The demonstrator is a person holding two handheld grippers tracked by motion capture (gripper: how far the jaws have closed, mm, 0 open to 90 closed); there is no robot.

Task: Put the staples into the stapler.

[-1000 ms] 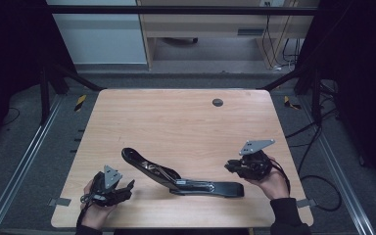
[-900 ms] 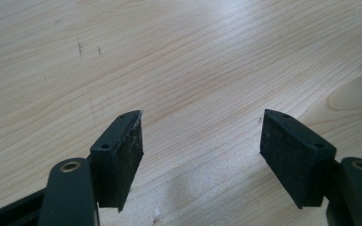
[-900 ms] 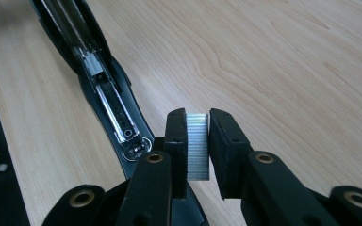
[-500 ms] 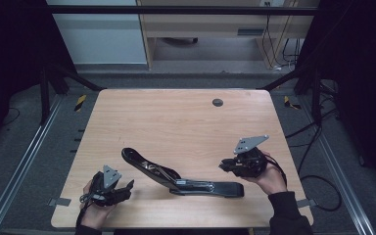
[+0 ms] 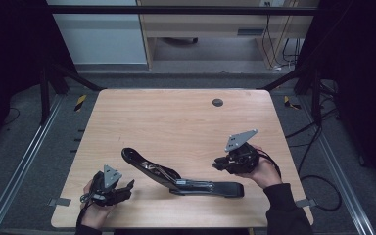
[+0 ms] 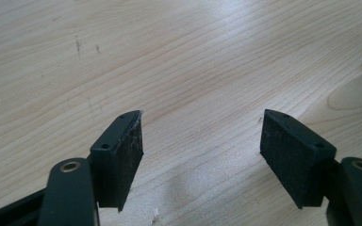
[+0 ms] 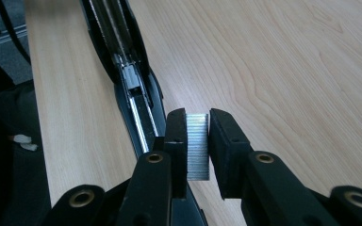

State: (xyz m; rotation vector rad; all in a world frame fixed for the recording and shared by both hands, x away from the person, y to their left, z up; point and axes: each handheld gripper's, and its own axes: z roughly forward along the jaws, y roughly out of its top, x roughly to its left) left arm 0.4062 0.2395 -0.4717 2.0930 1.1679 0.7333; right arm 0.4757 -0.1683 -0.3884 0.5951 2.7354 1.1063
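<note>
Black stapler on a pale wood-grain bench.
Silvery, finely ribbed staple strip between matte black pads.

The high view looks forward and down from above the person's side onto the whole table, from well back. The left gripper view sits close above bare wood, looking along its gripper's own 2 black jaws. The right gripper view looks close along the opened stapler, which the high view shares.
</note>
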